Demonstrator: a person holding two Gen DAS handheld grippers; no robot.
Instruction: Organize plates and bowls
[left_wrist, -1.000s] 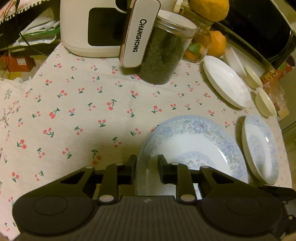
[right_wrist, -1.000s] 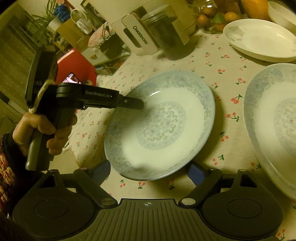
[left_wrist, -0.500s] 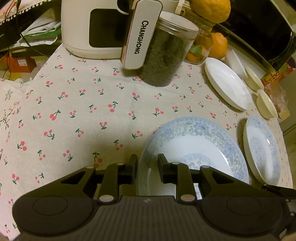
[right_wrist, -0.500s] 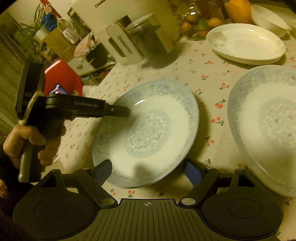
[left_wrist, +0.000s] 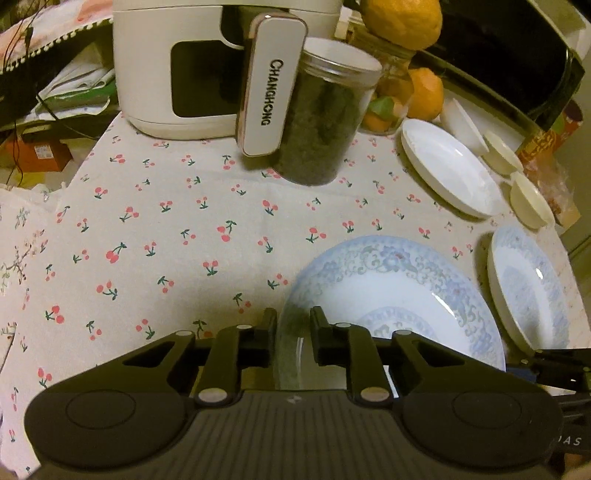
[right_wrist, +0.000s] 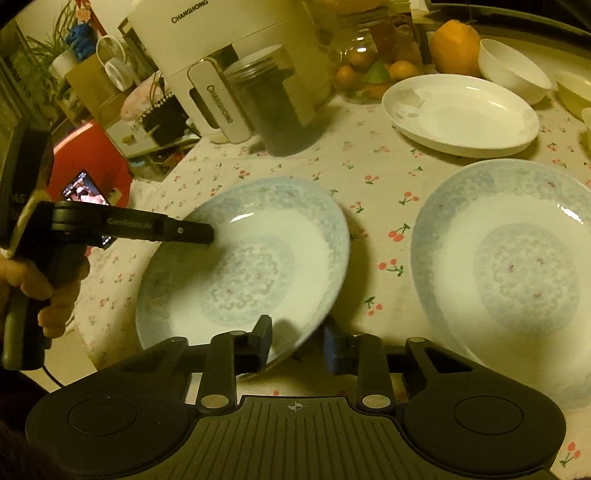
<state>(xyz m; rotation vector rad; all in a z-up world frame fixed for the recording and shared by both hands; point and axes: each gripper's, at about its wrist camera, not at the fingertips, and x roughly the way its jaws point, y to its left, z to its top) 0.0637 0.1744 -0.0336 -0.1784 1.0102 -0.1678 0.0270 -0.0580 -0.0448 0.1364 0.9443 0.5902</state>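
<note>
Cherry-print tablecloth (left_wrist: 155, 221); blue-patterned plate (right_wrist: 251, 266) tilted, rim nipped by left tongs (left_wrist: 293, 332), just-narrowed right tongs (right_wrist: 297, 343).

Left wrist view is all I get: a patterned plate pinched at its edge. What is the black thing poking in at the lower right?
Observer: That is the right gripper. Its jaws have just been closing with the patterned plate's near rim between them; I cannot tell whether the pads press yet.
Operator: Who holds the pincer I look along?
Observer: A person's hand grips the handle of the left gripper, whose jaws, just closed further, clamp the plate's opposite rim.
Operator: Anything beyond the table?
Observer: A lit phone shows against a red stool.
</note>
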